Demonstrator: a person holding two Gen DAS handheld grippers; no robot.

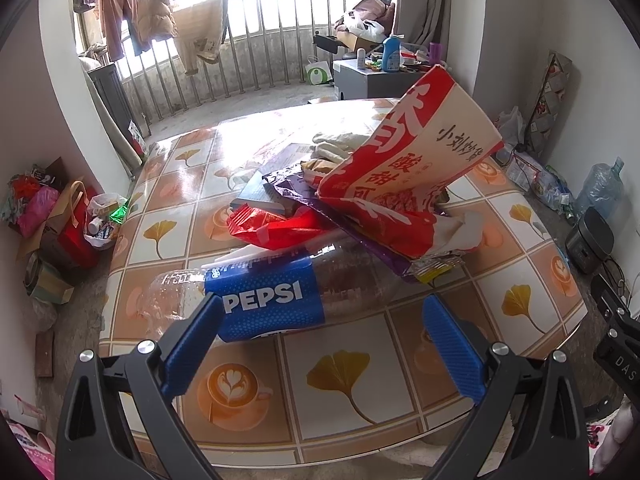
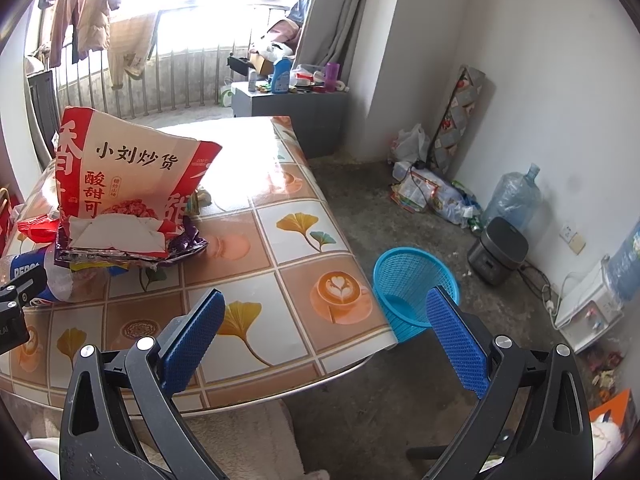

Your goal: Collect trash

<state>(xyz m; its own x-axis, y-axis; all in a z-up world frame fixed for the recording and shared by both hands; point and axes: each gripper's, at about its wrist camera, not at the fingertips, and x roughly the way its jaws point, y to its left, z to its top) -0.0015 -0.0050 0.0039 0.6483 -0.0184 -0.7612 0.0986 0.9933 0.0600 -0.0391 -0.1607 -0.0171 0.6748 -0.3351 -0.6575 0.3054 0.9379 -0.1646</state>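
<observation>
Fingers on the left gripper [image 1: 322, 312] are spread wide, straddling the Pepsi bottle [image 1: 272, 300]; the left pad looks to overlap the label, contact uncertain, right pad clear of it. Nothing gripped. Right gripper [image 2: 326, 312] is equally wide apart and empty, hanging over the counter's [image 2: 280, 240] near right corner.

Step in hand, my read: approach for the first pick, bottle as target. It lies on its side near the counter's front edge, pinned under the trash pile: big red snack bag [image 1: 404, 176], purple wrapper [image 1: 320, 204], small red wrapper [image 1: 272, 228], torn paper.

Blue basket [image 2: 412, 292] sits on the floor just off the counter's right edge, looks empty, likely drop point.

Next move needs: push left fingers further forward around the bottle body, close, then pull toward the front edge. Risk: pile resting on the bottle slides or tips when it comes out. Clearing the bags first with the right may be safer.
</observation>
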